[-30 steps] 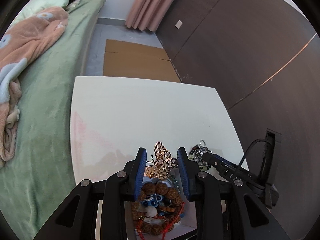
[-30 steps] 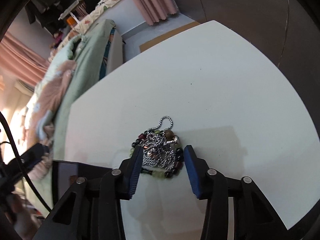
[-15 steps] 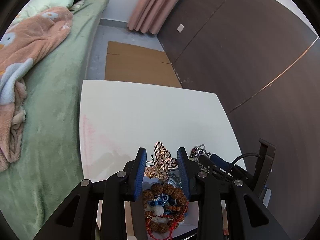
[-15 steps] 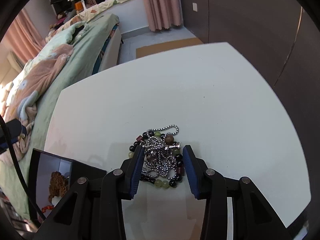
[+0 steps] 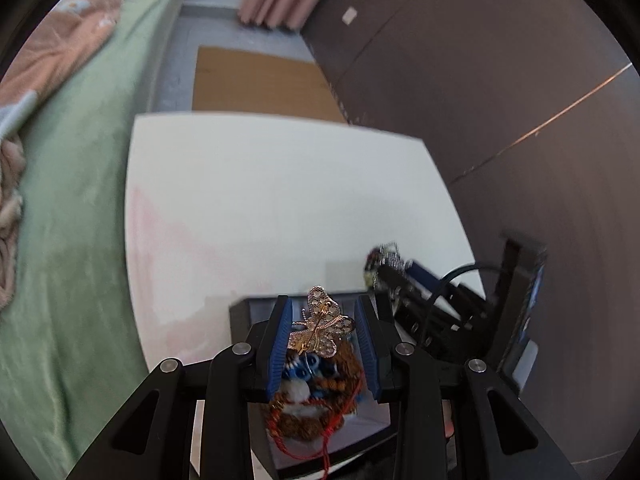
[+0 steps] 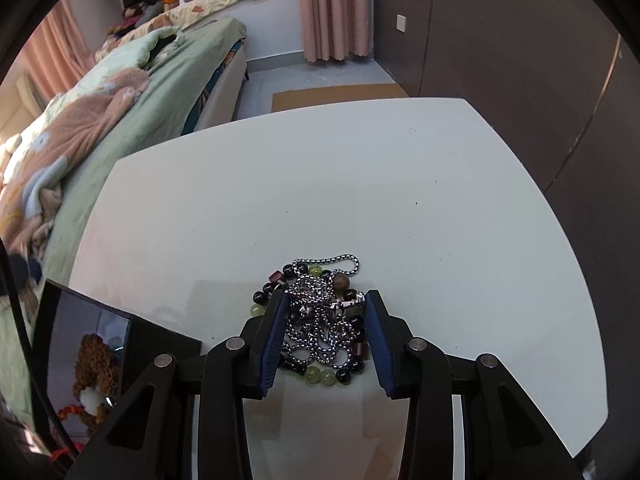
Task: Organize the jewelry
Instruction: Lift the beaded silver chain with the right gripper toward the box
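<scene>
My left gripper [image 5: 322, 320] is shut on a gold butterfly brooch [image 5: 322, 326] and holds it above a black box [image 5: 240, 310]. Inside the box lie brown beads with a red cord [image 5: 312, 412]. My right gripper [image 6: 325, 320] is open, its blue pads [image 6: 276, 336] on either side of a pile of silver chain and bead bracelets [image 6: 320, 320] on the white table [image 6: 320, 184]. The pile also shows in the left wrist view [image 5: 380, 258]. The box shows at the left in the right wrist view [image 6: 84, 344].
A green bed [image 6: 132, 92] with a peach blanket [image 6: 72, 128] runs along the table's left side. A dark wall [image 5: 500, 80] stands to the right. A cardboard sheet [image 5: 260, 80] lies on the floor beyond the table.
My left gripper has lifted and drawn back with the brooch, so the black box now shows below it. My right gripper has closed in around the chain pile and turned to the right.
</scene>
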{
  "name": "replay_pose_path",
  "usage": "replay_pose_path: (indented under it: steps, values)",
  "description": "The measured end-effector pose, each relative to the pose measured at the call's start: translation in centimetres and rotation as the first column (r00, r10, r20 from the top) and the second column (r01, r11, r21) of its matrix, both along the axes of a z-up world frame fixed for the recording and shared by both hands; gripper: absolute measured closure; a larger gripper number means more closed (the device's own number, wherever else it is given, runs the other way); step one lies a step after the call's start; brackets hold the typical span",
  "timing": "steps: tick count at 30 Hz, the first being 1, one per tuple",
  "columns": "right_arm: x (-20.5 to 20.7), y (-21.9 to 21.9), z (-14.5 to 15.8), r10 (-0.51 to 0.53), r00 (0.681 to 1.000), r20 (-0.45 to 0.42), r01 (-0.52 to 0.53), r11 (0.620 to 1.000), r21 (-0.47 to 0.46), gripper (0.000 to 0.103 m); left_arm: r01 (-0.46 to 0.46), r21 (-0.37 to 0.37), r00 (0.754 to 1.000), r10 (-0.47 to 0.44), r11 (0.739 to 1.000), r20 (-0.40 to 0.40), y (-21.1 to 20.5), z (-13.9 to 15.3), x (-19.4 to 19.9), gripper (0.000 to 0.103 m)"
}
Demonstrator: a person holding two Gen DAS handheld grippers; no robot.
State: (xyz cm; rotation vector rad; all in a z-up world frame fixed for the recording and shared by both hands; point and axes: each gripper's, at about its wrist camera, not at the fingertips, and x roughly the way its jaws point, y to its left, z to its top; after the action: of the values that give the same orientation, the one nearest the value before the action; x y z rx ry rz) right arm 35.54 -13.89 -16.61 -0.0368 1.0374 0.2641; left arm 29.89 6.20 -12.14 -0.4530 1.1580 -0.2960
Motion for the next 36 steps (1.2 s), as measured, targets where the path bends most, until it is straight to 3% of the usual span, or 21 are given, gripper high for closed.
replay_pose_path:
  steps: [1,4,5,7,15,20,23,27,31,36]
  values:
    - [-0.1,-0.1,0.2,-0.004,1.000,0.003,0.004,1.000,0.005,0.067,0.002,-0.001,1.000,-0.002,1.000,-0.011,-0.1,-0.2,0.0,0.069]
    - [-0.8,-0.4,1.3,0.000,1.000,0.029,-0.001,1.000,0.018,0.095,-0.019,-0.004,0.999,0.019,1.000,-0.034,0.3,-0.5,-0.1,0.069]
    - [-1.0,-0.5,1.6,0.000,0.999,0.038,-0.001,1.000,0.011,0.097,-0.027,-0.007,0.999,0.027,1.000,-0.037,0.5,-0.5,-0.1,0.069]
    - [-1.4,-0.8,2.1,0.006,0.999,0.041,-0.007,0.999,0.033,0.097,-0.039,-0.015,0.998,0.039,0.999,-0.042,0.7,-0.6,-0.2,0.067]
    - [-2.5,-3.4,5.6,-0.024,0.998,0.065,0.011,0.981,0.196,0.097,0.004,-0.030,0.999,-0.005,1.000,-0.048,-0.4,-0.2,-0.9,0.042]
    - [-2.9,-3.9,8.5,-0.039,0.994,0.104,0.009,0.963,0.270,0.097,-0.034,-0.029,0.998,0.032,0.999,-0.051,0.2,0.2,-1.1,0.037]
    - [-3.5,-4.1,10.9,-0.041,0.989,0.143,-0.004,0.955,0.298,0.097,-0.080,-0.054,0.996,0.078,0.995,-0.035,1.4,0.8,-1.3,0.034]
    - [-3.3,-4.5,14.2,-0.035,0.986,0.162,-0.027,0.930,0.366,0.097,-0.141,-0.047,0.989,0.143,0.989,0.027,2.8,2.4,-2.0,0.020]
    - [-3.5,-4.3,18.6,-0.023,0.973,0.231,-0.067,0.925,0.373,0.097,-0.165,-0.079,0.984,0.170,0.983,0.057,3.7,3.4,-2.2,0.019]
    - [-4.4,-3.5,23.0,0.005,0.954,0.300,-0.119,0.924,0.364,0.097,-0.181,-0.061,0.977,0.187,0.982,0.106,4.1,4.7,-2.7,0.013]
